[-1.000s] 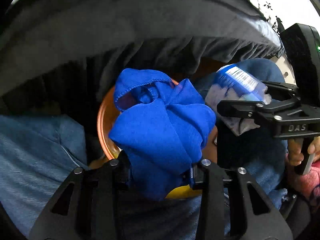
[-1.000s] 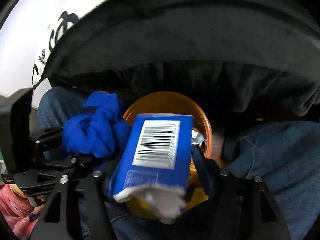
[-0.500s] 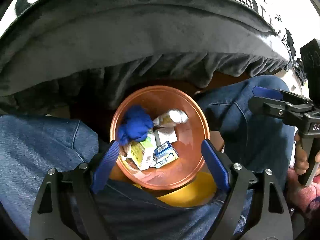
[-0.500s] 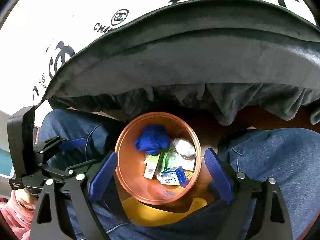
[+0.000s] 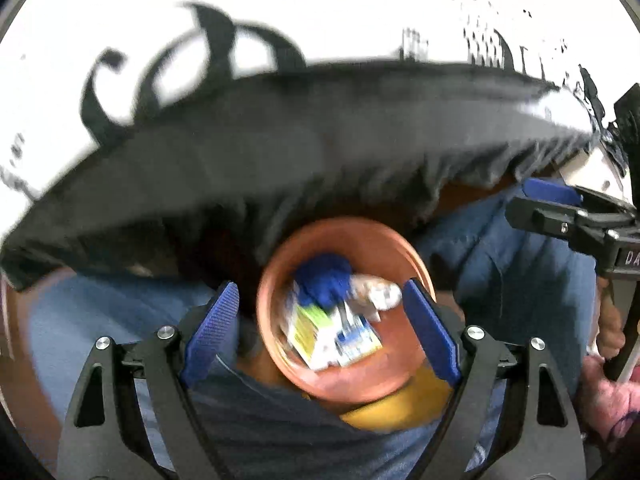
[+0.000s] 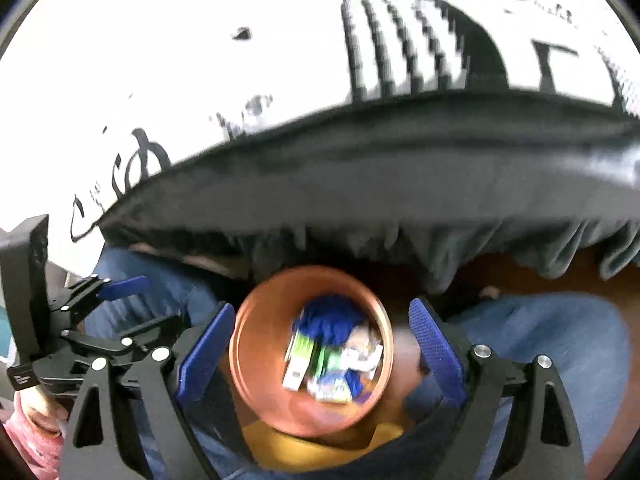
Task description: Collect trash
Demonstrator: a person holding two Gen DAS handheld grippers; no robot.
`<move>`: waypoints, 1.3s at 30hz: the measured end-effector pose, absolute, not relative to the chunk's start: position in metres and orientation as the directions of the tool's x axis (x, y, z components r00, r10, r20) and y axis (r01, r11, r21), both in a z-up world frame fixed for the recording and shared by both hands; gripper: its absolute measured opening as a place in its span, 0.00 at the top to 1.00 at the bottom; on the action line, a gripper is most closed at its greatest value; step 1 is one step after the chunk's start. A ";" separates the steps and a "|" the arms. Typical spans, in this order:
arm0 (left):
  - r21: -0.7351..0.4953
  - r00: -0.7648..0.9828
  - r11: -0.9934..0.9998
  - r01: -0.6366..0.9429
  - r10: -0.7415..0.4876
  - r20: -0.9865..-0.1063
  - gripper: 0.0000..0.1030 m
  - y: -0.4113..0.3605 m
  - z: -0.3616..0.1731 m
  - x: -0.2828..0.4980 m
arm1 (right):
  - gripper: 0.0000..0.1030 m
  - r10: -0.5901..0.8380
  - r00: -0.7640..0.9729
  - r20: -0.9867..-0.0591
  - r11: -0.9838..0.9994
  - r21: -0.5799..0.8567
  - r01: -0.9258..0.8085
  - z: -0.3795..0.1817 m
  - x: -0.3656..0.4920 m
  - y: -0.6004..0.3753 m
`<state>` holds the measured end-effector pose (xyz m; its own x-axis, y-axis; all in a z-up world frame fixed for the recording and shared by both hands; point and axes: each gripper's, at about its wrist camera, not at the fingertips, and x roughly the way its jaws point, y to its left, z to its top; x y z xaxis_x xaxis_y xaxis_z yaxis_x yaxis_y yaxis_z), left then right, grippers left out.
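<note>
- Both views are smeared by motion blur; the trash inside the round orange plastic bin (image 5: 404, 376) (image 6: 256, 396) is soft and streaky.
- The white printed cloth (image 5: 320, 8) (image 6: 180, 60) at the top is overexposed.
- Under its dark hem lies deep shadow.
- Fisheye bending curves the edges, with black corners.

1. We see the round bin (image 5: 400, 376) as smooth orange-brown plastic with a faint sheen.
2. Inside it, the blue cloth (image 5: 325, 280) looks soft and matt; the cartons (image 6: 298, 362) look like printed card.
3. Our left gripper (image 5: 320, 328) and right gripper (image 6: 320, 344) are matt black plastic with ribbed blue pads (image 5: 210, 332) and shiny metal screws.
4. The tablecloth (image 6: 360, 192) is dark matt fabric.
</note>
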<state>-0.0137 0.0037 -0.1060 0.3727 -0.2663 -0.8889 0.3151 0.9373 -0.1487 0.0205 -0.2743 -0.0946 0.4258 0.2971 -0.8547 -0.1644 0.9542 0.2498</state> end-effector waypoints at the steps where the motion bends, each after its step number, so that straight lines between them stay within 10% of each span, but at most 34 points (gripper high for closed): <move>1: -0.128 0.415 0.943 0.307 -0.253 -0.874 0.16 0.004 -0.094 -0.012 | 0.15 0.285 0.473 -0.834 0.958 0.231 -0.169 -0.081 0.021 -0.274; 18: 0.023 0.855 0.994 0.103 -0.077 -0.514 0.11 0.027 0.059 -0.003 | 0.09 0.270 0.807 -0.525 0.961 0.198 -0.192 0.054 0.028 -0.284; 39: 0.022 0.912 0.999 0.039 -0.027 -0.408 0.11 0.030 0.091 -0.015 | 0.08 0.269 0.837 -0.476 0.962 0.171 -0.212 0.069 0.018 -0.277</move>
